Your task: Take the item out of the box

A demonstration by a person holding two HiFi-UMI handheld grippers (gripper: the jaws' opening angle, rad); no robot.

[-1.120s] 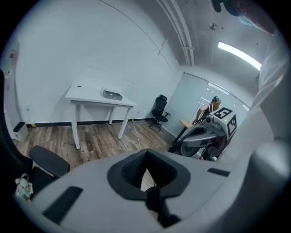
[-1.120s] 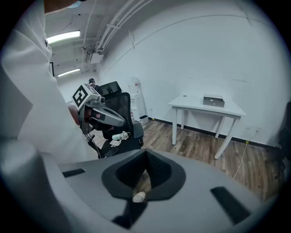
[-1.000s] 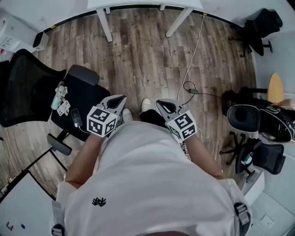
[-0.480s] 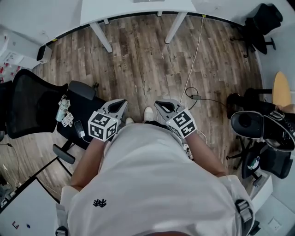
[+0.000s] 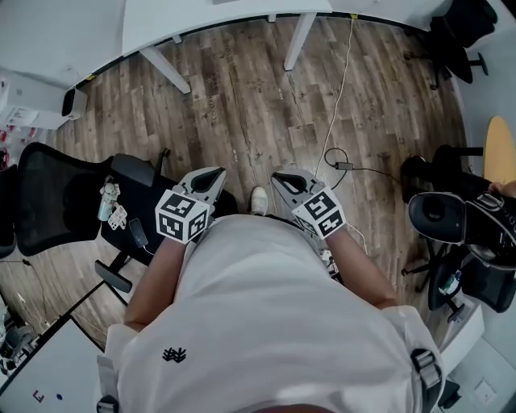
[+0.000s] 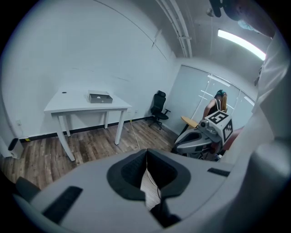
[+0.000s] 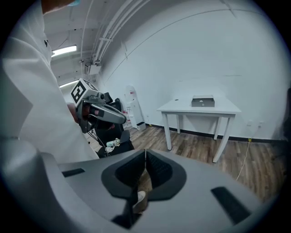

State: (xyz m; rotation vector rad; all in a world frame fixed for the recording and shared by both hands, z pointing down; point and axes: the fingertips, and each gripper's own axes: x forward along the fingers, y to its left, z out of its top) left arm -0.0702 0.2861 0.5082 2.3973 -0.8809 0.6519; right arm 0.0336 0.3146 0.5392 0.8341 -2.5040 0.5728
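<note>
A small grey box [image 6: 100, 97] lies on a white table [image 6: 68, 107] across the room by the wall. The right gripper view shows the same box [image 7: 203, 101] and table [image 7: 182, 108]. In the head view only the table's edge [image 5: 201, 14] shows at the top, and the box is hidden. Held close before the person's body over the wooden floor, my left gripper [image 5: 211, 174] and right gripper [image 5: 282, 177] are far from the table. Both are shut with nothing between the jaws, as the left gripper [image 6: 146, 155] and right gripper [image 7: 145, 157] also show in their own views.
A black office chair [image 5: 56, 189] stands at my left with small items [image 5: 110, 202] on its seat. A white cable [image 5: 337, 105] runs across the floor ahead. More black chairs [image 5: 451, 216] crowd the right side, and another chair [image 5: 463, 28] stands at the far right corner.
The table's edge has grown larger at the top of the head view and the floor has slid down it, so the person has moved toward the table. Both grippers stay shut before the body.
</note>
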